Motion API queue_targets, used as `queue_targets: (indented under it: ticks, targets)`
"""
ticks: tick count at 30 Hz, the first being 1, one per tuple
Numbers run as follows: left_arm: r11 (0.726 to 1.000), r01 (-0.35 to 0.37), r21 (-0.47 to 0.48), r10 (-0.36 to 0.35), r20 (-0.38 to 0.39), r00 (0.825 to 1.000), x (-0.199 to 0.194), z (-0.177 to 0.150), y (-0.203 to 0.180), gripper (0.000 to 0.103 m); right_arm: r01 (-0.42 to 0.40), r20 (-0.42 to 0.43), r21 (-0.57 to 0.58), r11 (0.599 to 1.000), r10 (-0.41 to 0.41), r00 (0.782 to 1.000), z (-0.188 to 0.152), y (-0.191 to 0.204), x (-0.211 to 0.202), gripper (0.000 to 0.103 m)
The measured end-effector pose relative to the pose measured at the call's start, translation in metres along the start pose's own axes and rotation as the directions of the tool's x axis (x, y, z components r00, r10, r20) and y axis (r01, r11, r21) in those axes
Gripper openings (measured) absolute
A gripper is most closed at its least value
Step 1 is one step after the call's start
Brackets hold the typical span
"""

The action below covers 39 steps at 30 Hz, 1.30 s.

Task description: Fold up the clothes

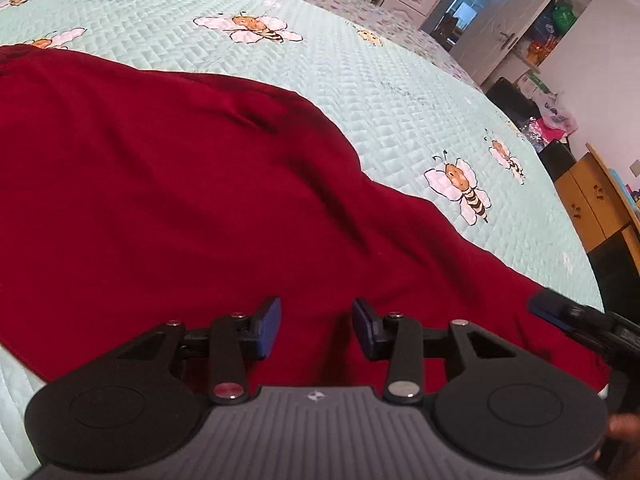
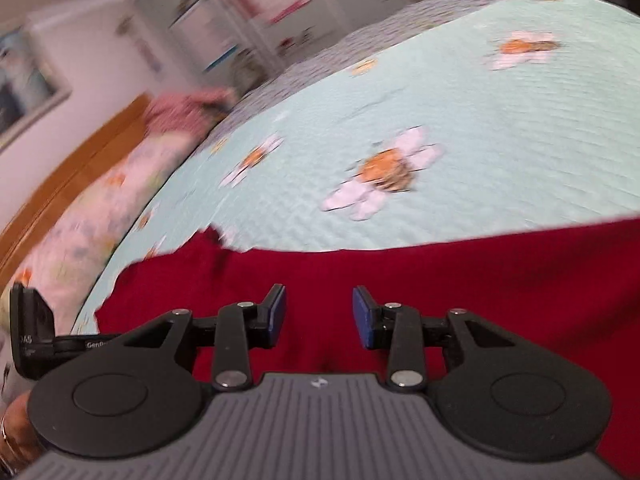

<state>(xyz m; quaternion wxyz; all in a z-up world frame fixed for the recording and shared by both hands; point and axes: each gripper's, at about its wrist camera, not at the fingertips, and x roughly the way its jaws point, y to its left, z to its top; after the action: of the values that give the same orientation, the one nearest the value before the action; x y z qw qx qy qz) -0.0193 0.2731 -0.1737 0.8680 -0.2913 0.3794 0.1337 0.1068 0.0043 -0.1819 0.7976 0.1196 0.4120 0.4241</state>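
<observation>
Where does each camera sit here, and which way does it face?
Left wrist: on the left hand-held gripper, jaws apart, looking across the red garment and the bee-print quilt toward cabinets; a fingertip shows bottom right.
Right wrist: on the right hand-held gripper, jaws apart, facing the headboard; a hand shows bottom left.
Shared: garment, quilt, each other's gripper.

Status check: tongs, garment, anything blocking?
Left tongs open, empty. Right tongs open, empty. Dark red knit garment spread on mint quilted bee-print bedspread. Nothing in the way.
</observation>
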Motion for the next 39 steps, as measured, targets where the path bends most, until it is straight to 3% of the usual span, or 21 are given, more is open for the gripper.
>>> queue_targets:
  ticks: [1,2,3,5,7,9,13,15,16,18,19,23,26,28,29,31,34,36,38,39]
  targets:
    - [1.000,-0.003,-0.011,0.003,-0.002,1.000,0.000,0.001,0.004,0.036,-0.016,-0.037,-0.005,1.000,0.016,0.999,0.003,-0.004,0.013,0.038]
    - [1.000,-0.006,-0.022,0.006,-0.003,1.000,0.000,0.003,0.008,0.028,-0.032,-0.073,-0.009,0.999,0.032,0.997,0.006,-0.008,0.025,0.030]
    - [0.999,-0.009,-0.033,0.009,-0.006,1.000,0.001,0.004,0.012,0.025,-0.017,-0.062,0.027,0.999,0.019,0.998,0.008,-0.021,0.030,0.000]
    - [0.999,-0.017,-0.030,0.017,-0.009,1.000,0.001,0.005,0.016,0.013,0.017,-0.001,0.125,0.992,-0.017,1.000,0.012,-0.046,0.029,0.000]
    - [1.000,-0.023,-0.017,0.023,-0.008,1.000,0.000,0.002,0.015,0.013,0.035,0.087,0.235,0.971,-0.057,0.995,0.016,-0.064,0.020,0.000]
    - [0.999,-0.030,-0.012,0.030,-0.008,1.000,-0.001,0.002,0.014,0.013,0.104,0.112,0.176,0.979,-0.124,0.986,0.018,-0.047,0.012,0.008]
    - [0.999,-0.030,-0.018,0.030,-0.006,1.000,0.001,0.002,0.014,0.013,-0.031,0.057,0.070,0.997,0.027,0.998,0.014,-0.007,0.016,0.010]
    - [0.999,-0.024,-0.034,0.023,-0.009,1.000,0.000,0.003,0.017,0.013,-0.059,-0.007,0.046,0.997,0.059,0.998,0.014,0.004,0.031,0.022]
    - [0.999,-0.019,-0.039,0.019,-0.012,1.000,0.000,0.003,0.018,0.013,-0.021,-0.016,0.067,0.998,0.022,1.000,0.015,-0.001,0.036,0.022]
    - [0.999,-0.013,-0.038,0.013,-0.014,1.000,0.000,0.004,0.019,0.011,0.043,0.004,0.141,0.989,-0.044,0.999,0.016,-0.017,0.039,0.004]
    - [0.999,-0.013,-0.036,0.013,-0.014,1.000,0.000,0.004,0.020,0.010,0.057,0.036,0.176,0.983,-0.064,0.997,0.016,-0.024,0.033,0.004]
    - [0.999,-0.023,-0.027,0.023,-0.012,1.000,0.002,0.004,0.018,0.010,0.086,0.135,0.112,0.990,-0.101,0.986,0.011,-0.017,-0.011,0.031]
    - [0.999,-0.033,-0.025,0.033,-0.012,0.999,0.002,0.004,0.016,0.010,0.117,0.139,0.137,0.984,-0.136,0.981,-0.001,-0.037,-0.040,0.032]
    - [0.999,-0.033,-0.027,0.033,-0.010,0.999,0.001,0.003,0.017,0.010,0.207,0.129,0.208,0.956,-0.237,0.963,-0.008,-0.072,-0.053,0.026]
    - [0.999,-0.030,-0.031,0.030,-0.009,1.000,0.001,0.003,0.017,0.010,0.234,0.140,0.239,0.942,-0.272,0.952,-0.012,-0.091,-0.061,0.000]
    - [0.999,-0.026,-0.038,0.026,-0.012,1.000,0.001,0.003,0.018,0.010,0.238,0.174,0.319,0.917,-0.304,0.937,-0.016,-0.114,-0.078,0.000]
    - [0.999,-0.036,-0.034,0.035,-0.019,0.999,0.002,0.006,0.017,0.010,0.269,0.250,0.301,0.915,-0.348,0.903,-0.010,-0.105,-0.104,0.013]
    - [0.999,-0.049,-0.025,0.048,-0.020,0.999,0.002,0.006,0.014,0.010,0.273,0.281,0.287,0.918,-0.353,0.892,-0.006,-0.106,-0.114,0.036]
    - [0.998,-0.060,-0.012,0.059,-0.017,0.998,0.003,0.006,0.012,0.010,0.315,0.262,0.304,0.899,-0.397,0.880,-0.001,-0.120,-0.118,0.038]
    - [0.998,-0.062,-0.006,0.062,-0.015,0.998,0.003,0.005,0.011,0.010,0.345,0.234,0.309,0.886,-0.422,0.876,0.002,-0.132,-0.115,0.035]
